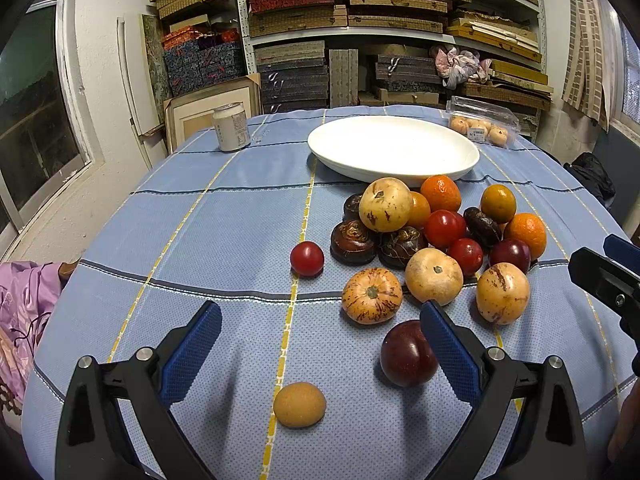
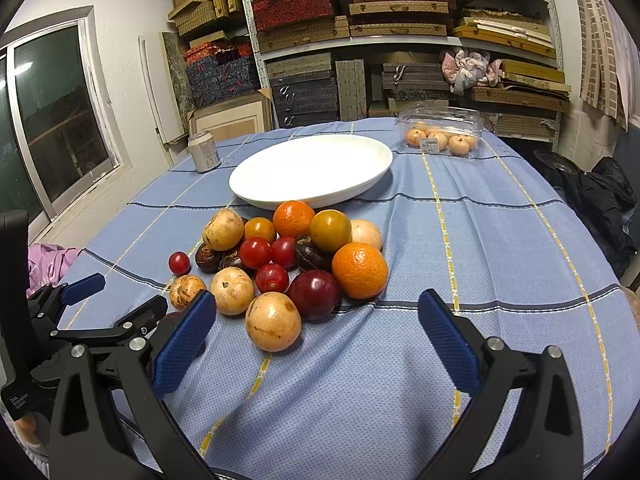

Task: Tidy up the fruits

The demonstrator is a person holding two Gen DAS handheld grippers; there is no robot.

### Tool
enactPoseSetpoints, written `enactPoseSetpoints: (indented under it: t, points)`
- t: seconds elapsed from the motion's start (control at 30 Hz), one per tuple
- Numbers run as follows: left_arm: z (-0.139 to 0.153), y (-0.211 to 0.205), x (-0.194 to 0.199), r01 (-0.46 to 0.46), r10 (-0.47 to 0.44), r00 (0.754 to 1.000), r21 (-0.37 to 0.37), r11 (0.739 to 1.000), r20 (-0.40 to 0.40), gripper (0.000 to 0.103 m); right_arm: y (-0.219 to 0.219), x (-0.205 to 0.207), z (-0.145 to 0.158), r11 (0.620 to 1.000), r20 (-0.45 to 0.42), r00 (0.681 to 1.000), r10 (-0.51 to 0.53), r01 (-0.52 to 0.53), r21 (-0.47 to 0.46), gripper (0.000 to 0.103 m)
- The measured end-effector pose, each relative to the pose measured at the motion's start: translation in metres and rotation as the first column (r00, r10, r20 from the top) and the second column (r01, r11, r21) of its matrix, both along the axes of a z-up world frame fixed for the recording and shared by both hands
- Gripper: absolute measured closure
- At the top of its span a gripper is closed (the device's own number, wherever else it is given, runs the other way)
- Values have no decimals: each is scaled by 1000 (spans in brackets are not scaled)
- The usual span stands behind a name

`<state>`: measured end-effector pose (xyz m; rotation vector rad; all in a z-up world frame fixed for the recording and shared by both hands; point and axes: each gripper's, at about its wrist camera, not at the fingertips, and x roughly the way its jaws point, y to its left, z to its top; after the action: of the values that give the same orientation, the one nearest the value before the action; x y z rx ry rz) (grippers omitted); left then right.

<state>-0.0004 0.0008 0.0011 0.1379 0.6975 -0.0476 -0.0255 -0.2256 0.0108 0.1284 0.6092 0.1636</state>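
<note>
A heap of fruit (image 1: pixel 436 236) (image 2: pixel 288 264) lies on the blue checked tablecloth in front of a wide white bowl (image 1: pixel 394 150) (image 2: pixel 312 170) with nothing in it. The heap holds oranges, red tomatoes, yellow speckled fruits, dark plums and dark brown pieces. One tomato (image 1: pixel 307 258) sits apart to the left. A small tan fruit (image 1: pixel 299 404) and a dark red plum (image 1: pixel 406 354) lie nearest my left gripper (image 1: pixel 320 332), which stands open above the cloth. My right gripper (image 2: pixel 316 320) is open too, right of the heap, a yellow fruit (image 2: pixel 273 321) near its left finger.
A drink can (image 1: pixel 232 127) (image 2: pixel 204 151) stands at the table's far left. A clear plastic box of pale fruit (image 1: pixel 482 122) (image 2: pixel 440 133) sits at the far right. Shelves of stacked boxes fill the back wall. Purple cloth (image 1: pixel 24 312) hangs off the left edge.
</note>
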Motion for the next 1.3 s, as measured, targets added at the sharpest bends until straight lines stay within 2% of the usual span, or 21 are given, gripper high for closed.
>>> enactPoseSetpoints:
  t: [1.3]
  points:
    - [-3,0,0,-1,1,1000,1,1000,2,3,0,0,1,1000,-3,1000,-1,1,0,4]
